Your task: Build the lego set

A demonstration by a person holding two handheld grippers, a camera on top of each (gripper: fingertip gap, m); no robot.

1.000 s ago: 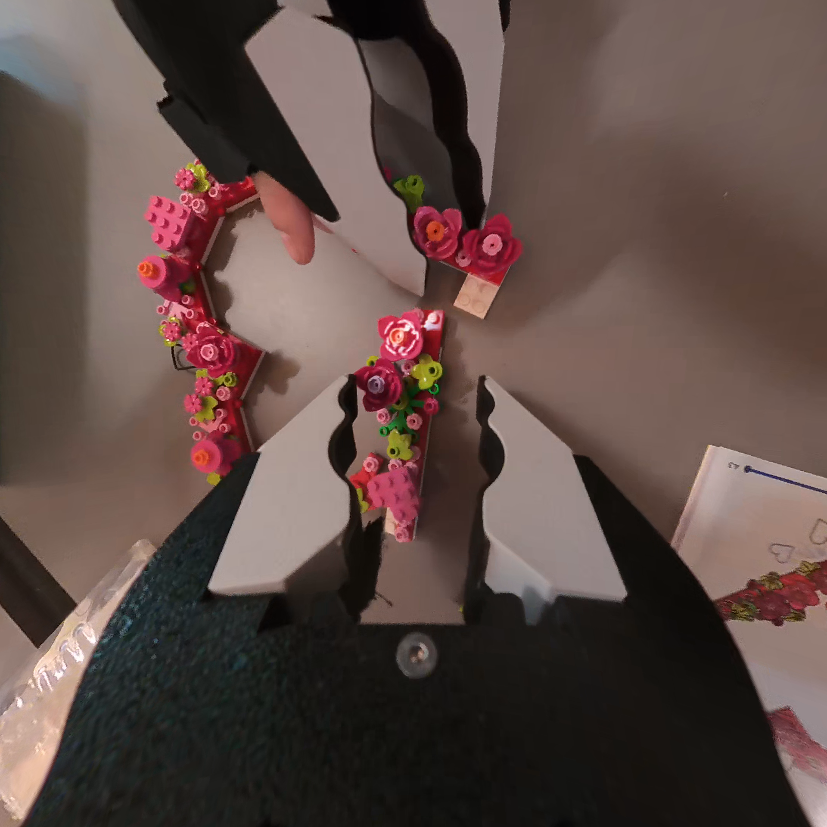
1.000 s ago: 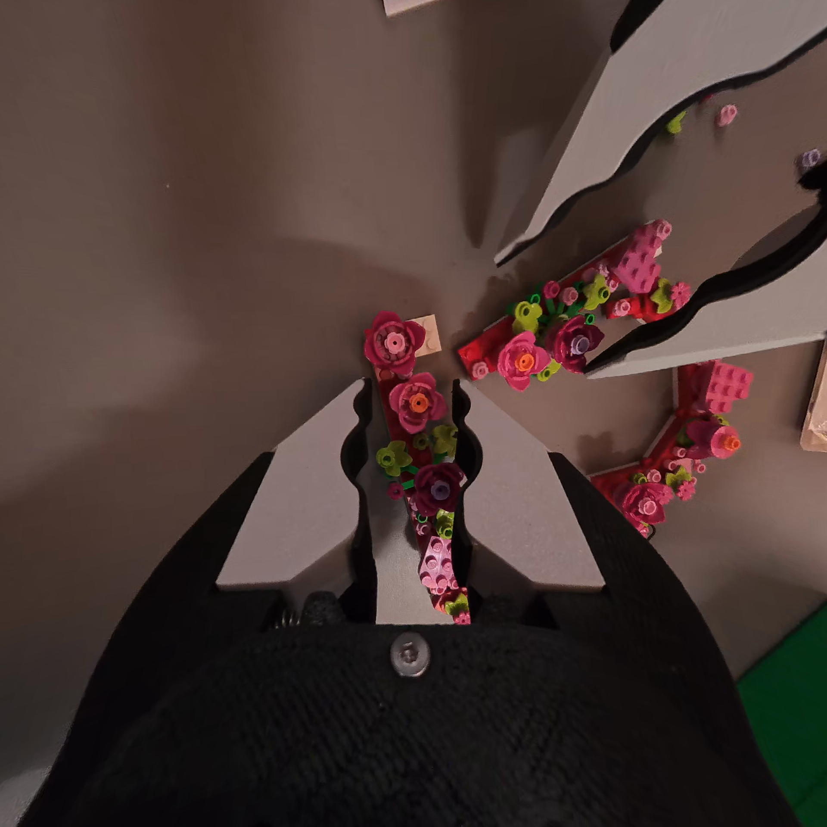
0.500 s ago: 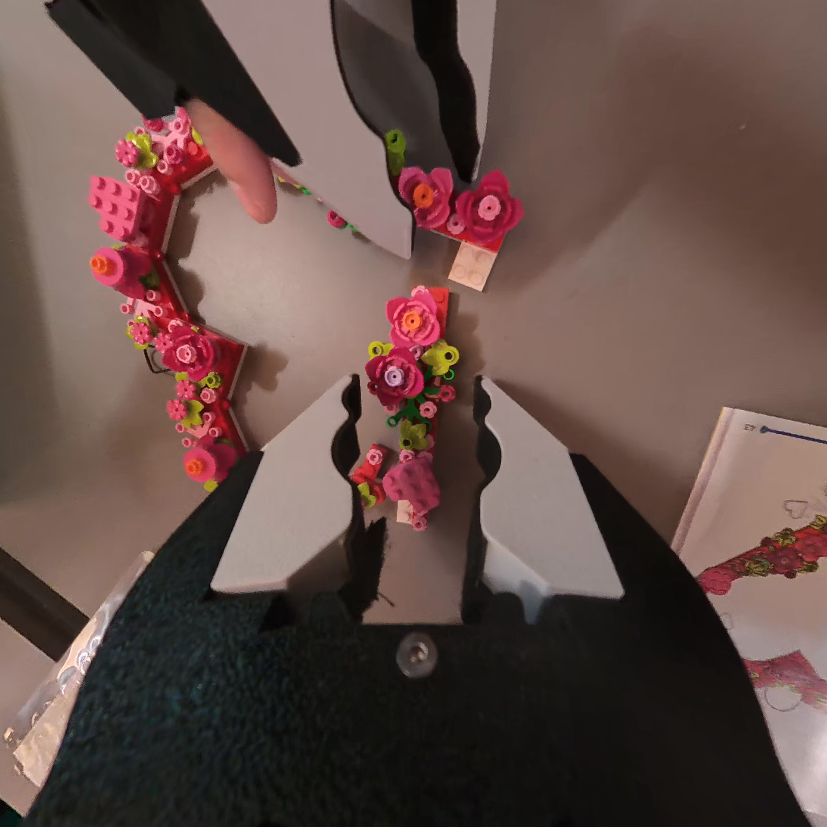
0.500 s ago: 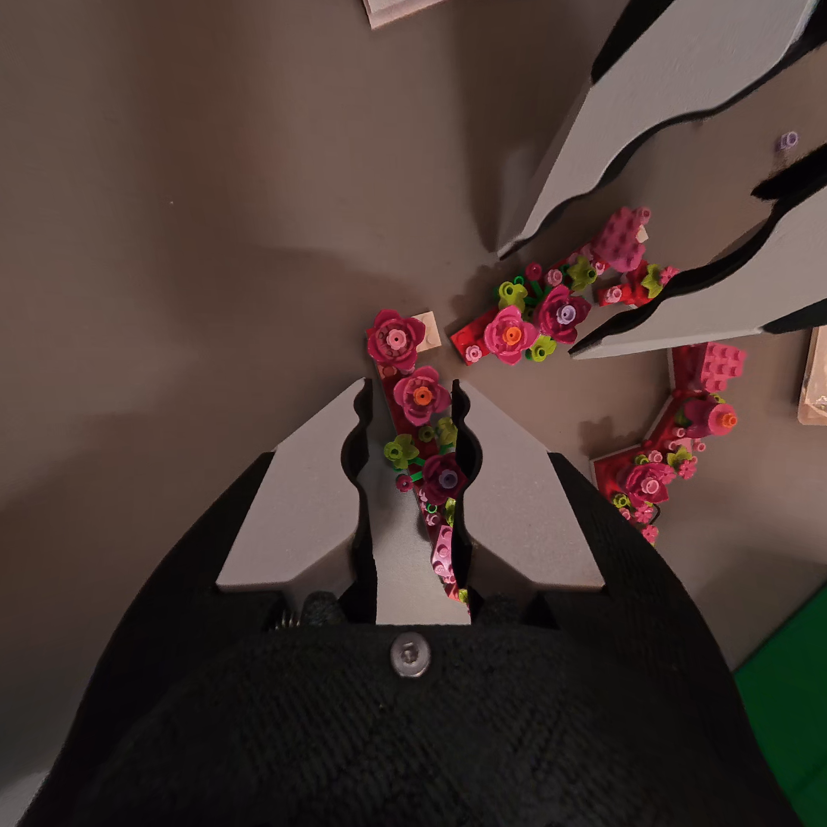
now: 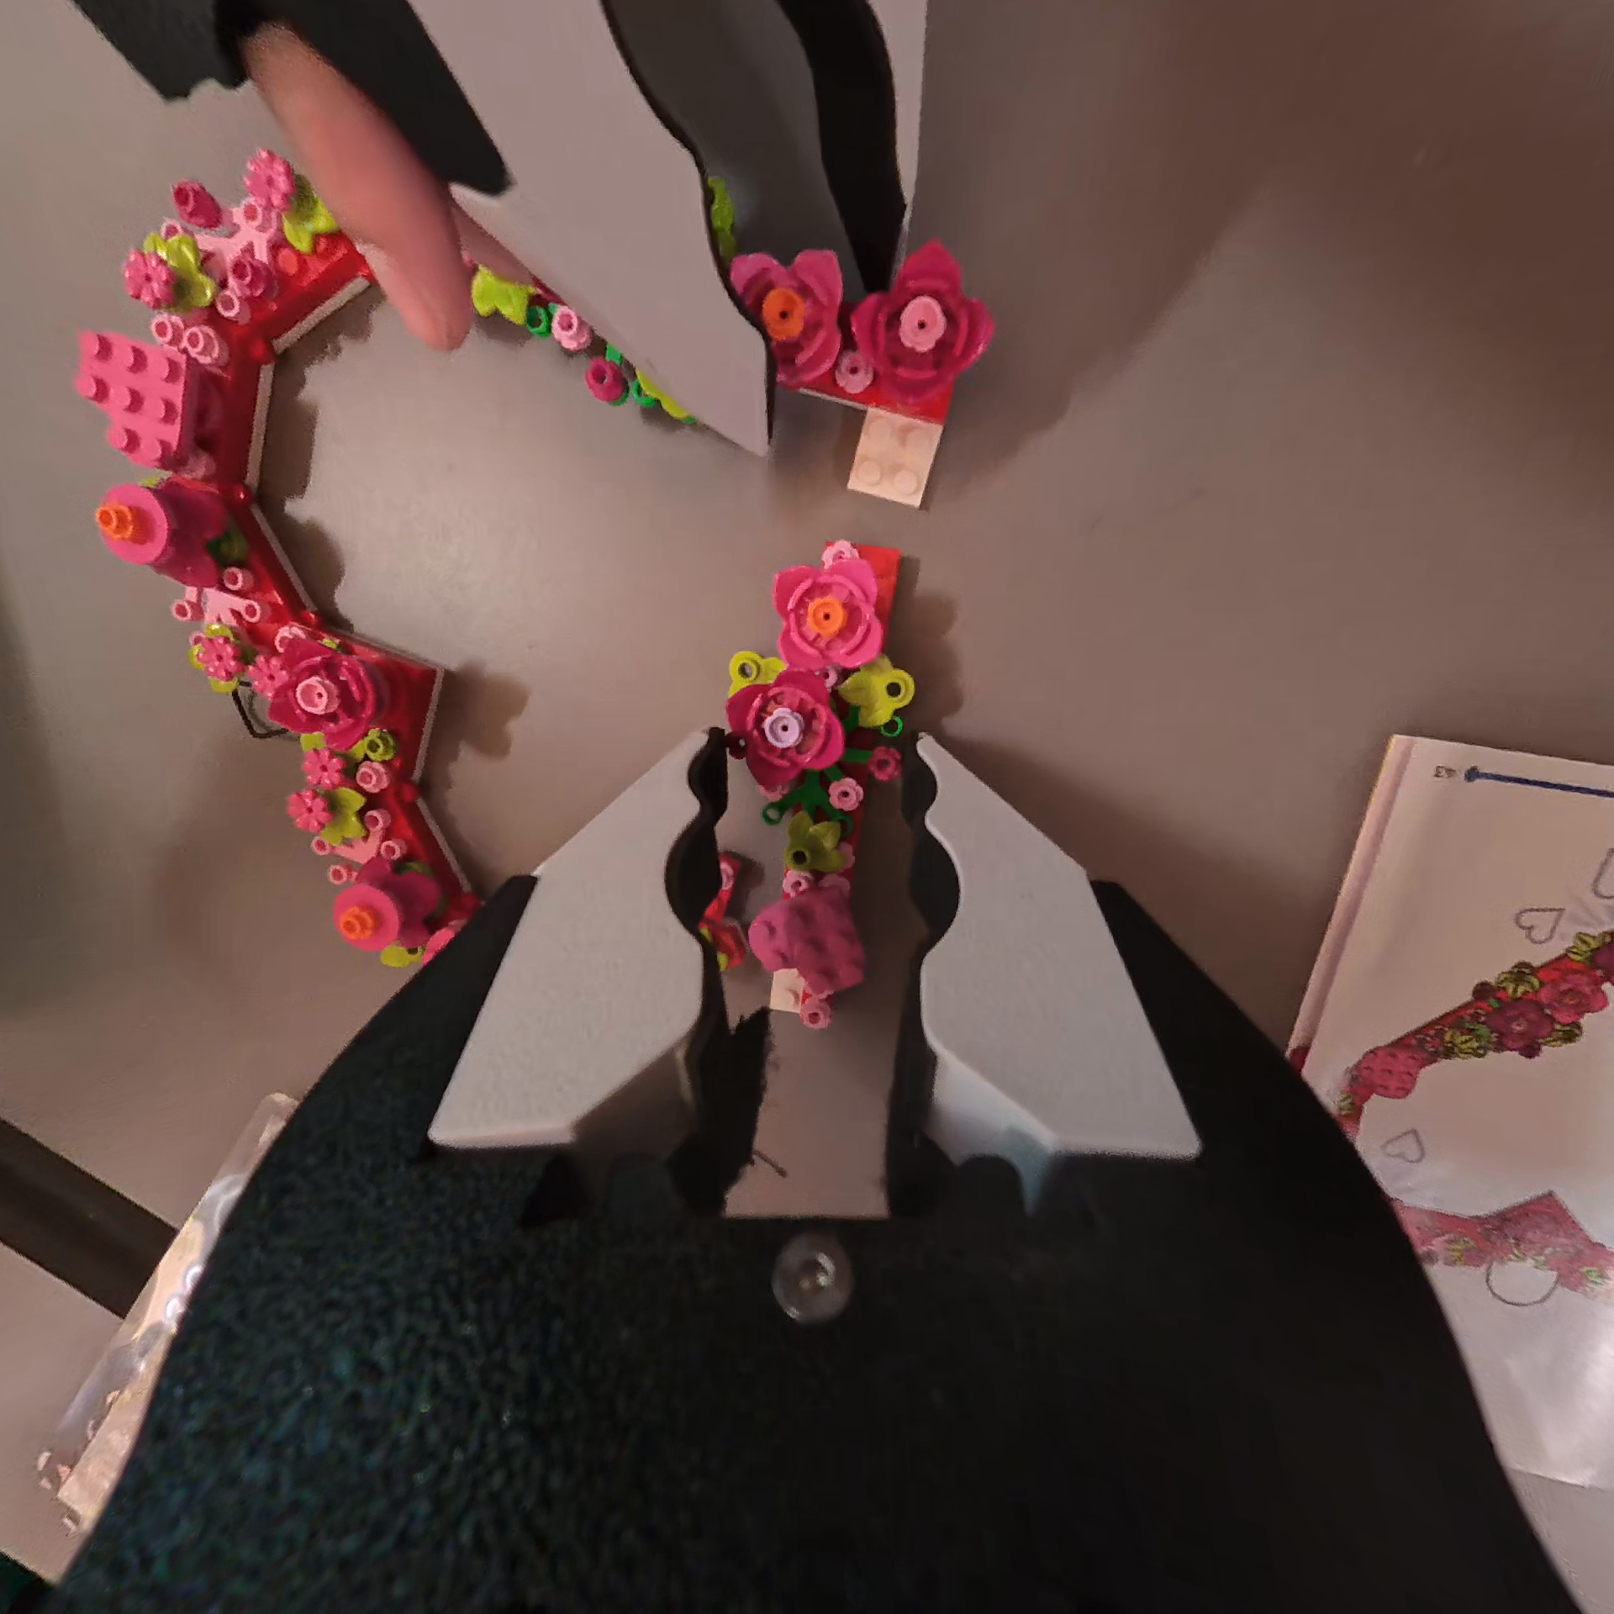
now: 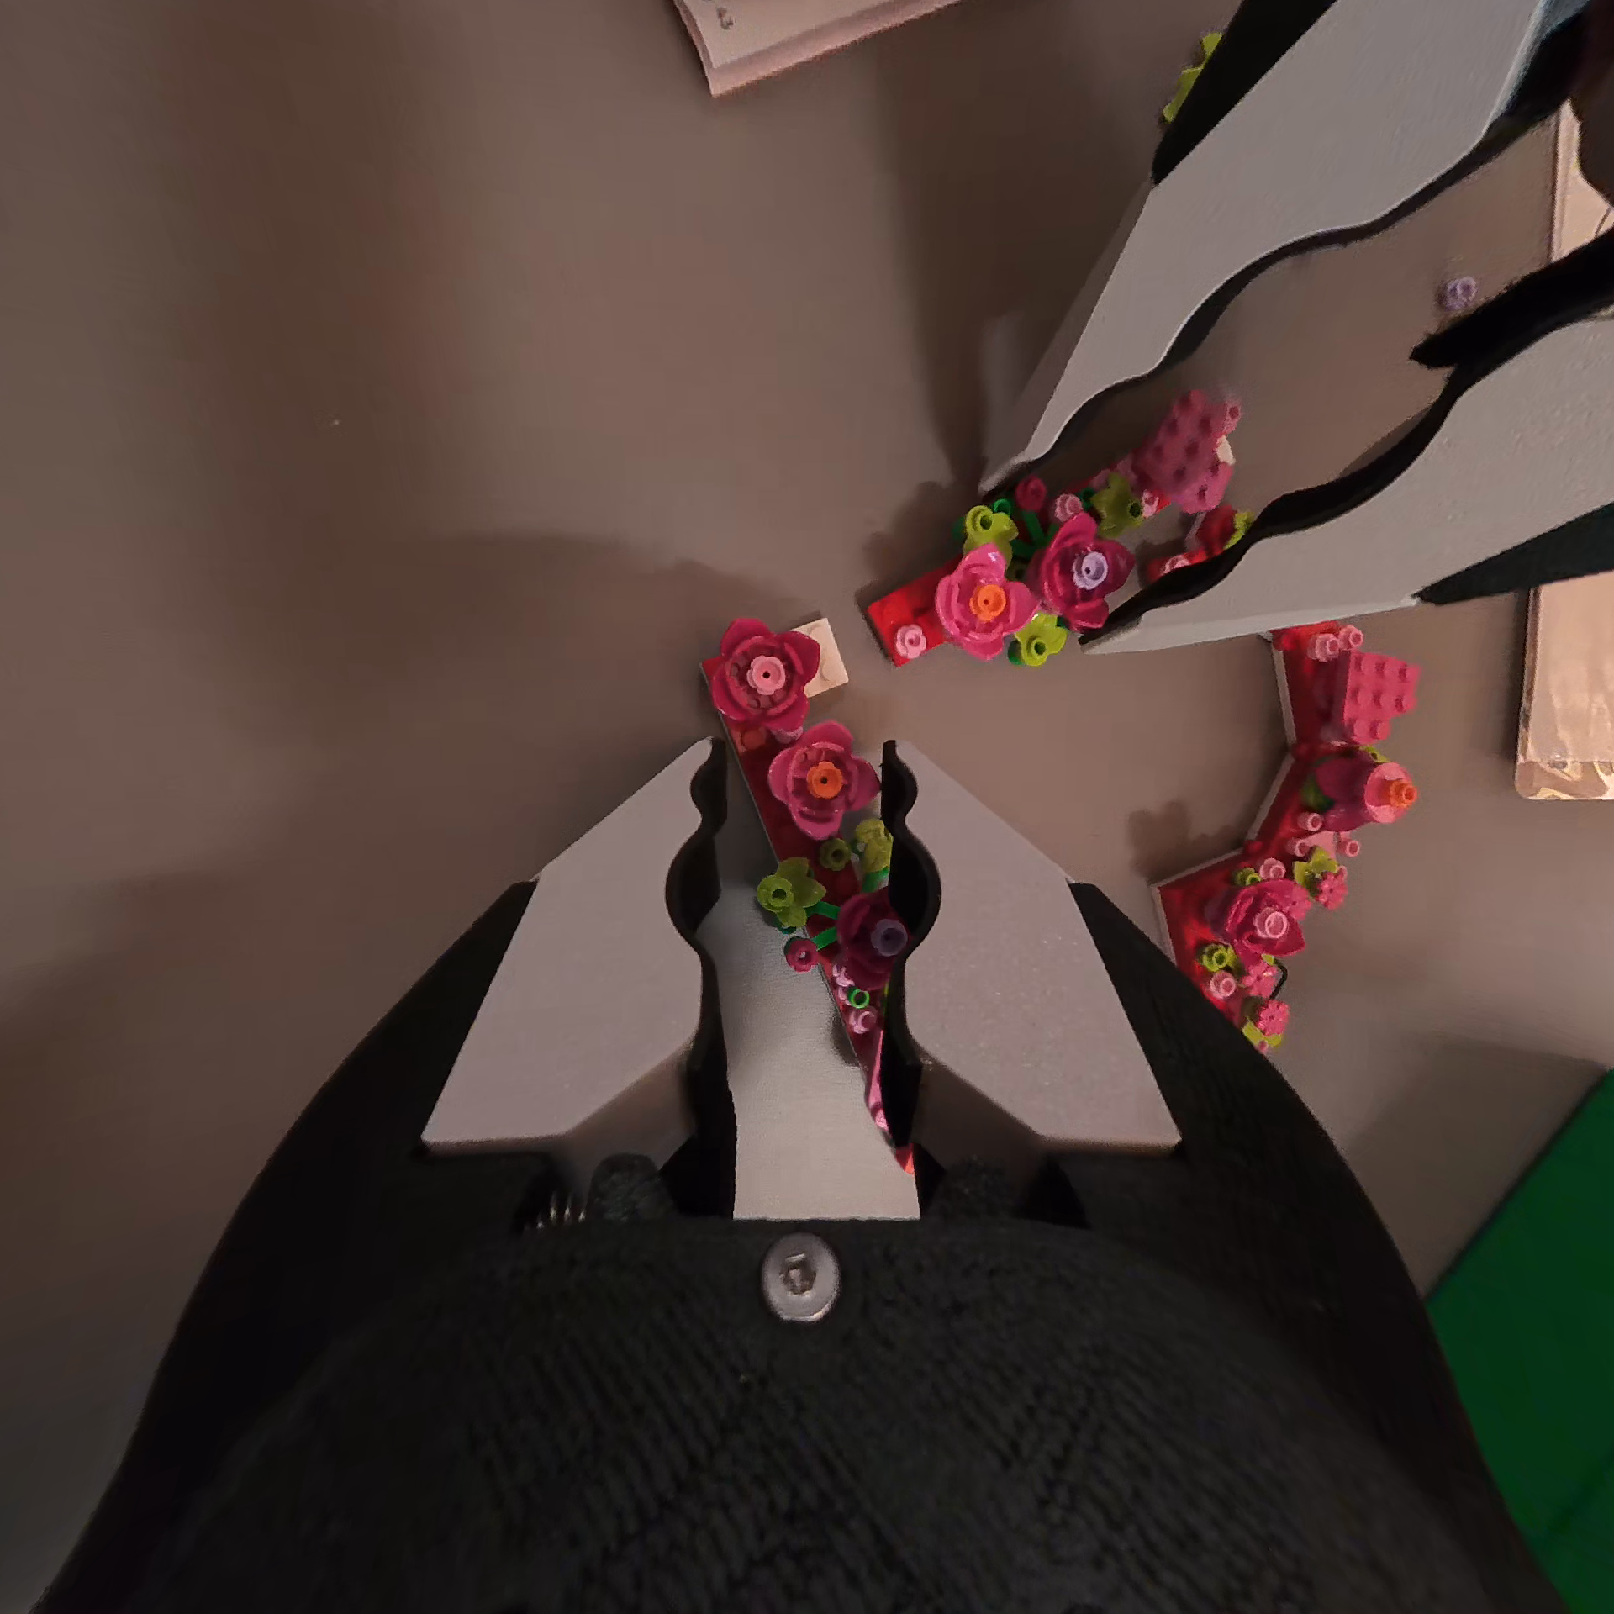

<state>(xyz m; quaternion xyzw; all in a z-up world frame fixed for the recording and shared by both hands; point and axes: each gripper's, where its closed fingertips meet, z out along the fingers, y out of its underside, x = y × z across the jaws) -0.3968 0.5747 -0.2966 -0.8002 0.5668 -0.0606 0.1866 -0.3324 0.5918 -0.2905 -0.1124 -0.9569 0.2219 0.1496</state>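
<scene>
My left gripper is open, its jaws close on either side of a red strip of flowers that lies on the table. Both also show in the right wrist view, the gripper and the strip. My right gripper is shut on a second flower strip with a tan plate at its tip. In the left wrist view that plate points at the first strip's end, a small gap apart. A curved flower section lies to the left.
An open instruction booklet lies at the right and a clear plastic bag at the lower left. A person's finger shows beside the right gripper. A green mat and a loose lilac stud show in the right wrist view.
My left jaws have narrowed around the strip on the table. The strip in my right gripper has turned more slantwise between its jaws. The tan plate has come closer to the first strip's end.
</scene>
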